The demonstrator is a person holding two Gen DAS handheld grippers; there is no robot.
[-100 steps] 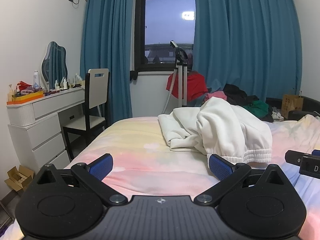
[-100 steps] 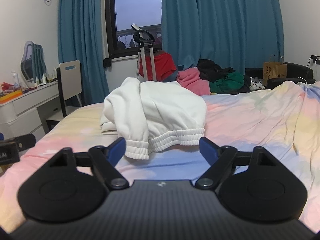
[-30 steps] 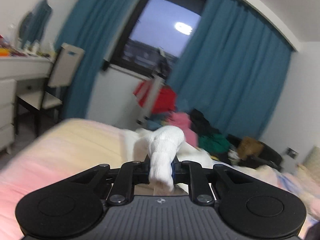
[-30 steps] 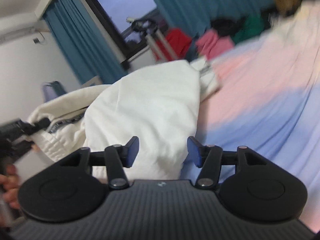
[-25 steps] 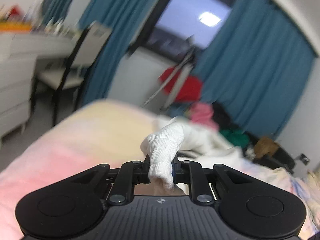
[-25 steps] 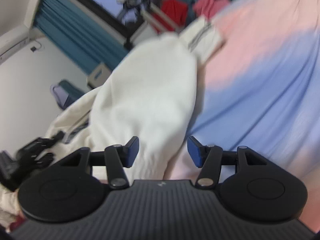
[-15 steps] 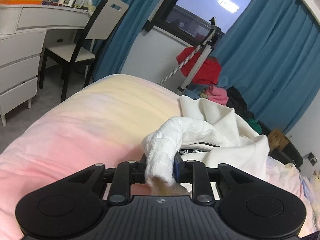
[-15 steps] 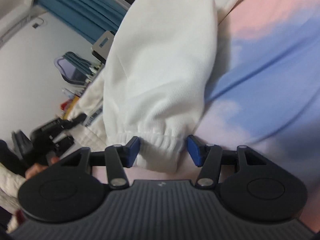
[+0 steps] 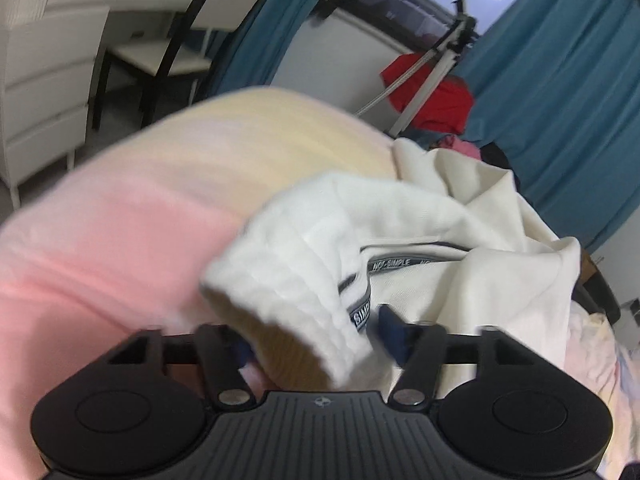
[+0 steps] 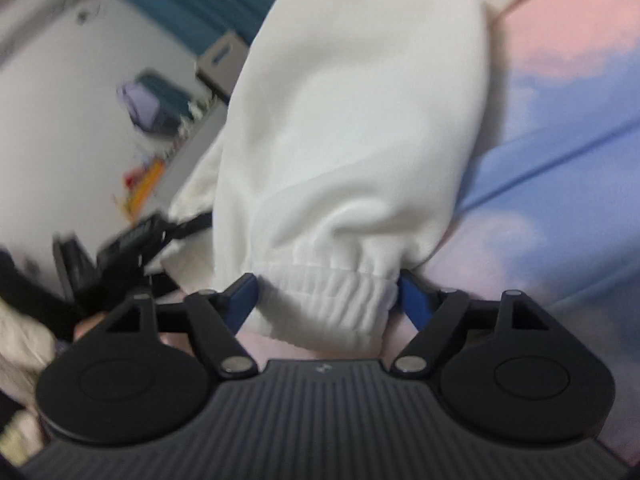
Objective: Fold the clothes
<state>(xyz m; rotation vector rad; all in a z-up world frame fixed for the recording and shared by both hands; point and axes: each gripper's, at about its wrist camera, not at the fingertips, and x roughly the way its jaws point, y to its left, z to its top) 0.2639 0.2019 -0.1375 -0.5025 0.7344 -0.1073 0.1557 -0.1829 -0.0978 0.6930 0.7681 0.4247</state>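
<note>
The ribbed cuff [image 9: 296, 280] at the centre of the left wrist view was smeared by motion, and it covered the left gripper [image 9: 316, 340] so that its 2 pads were mostly hidden. The printed tape [image 9: 362, 314] on the sweatshirt [image 9: 480, 280] read only in part. At the upper left, the dresser [image 9: 52, 80] and chair [image 9: 168, 52] were blurred and cut by the frame edge. In the right wrist view the whole left side was blurred; a dark object [image 10: 136, 240] there could not be identified. The elastic hem [image 10: 328, 296] hid the inner faces of the right gripper [image 10: 328, 300].
</note>
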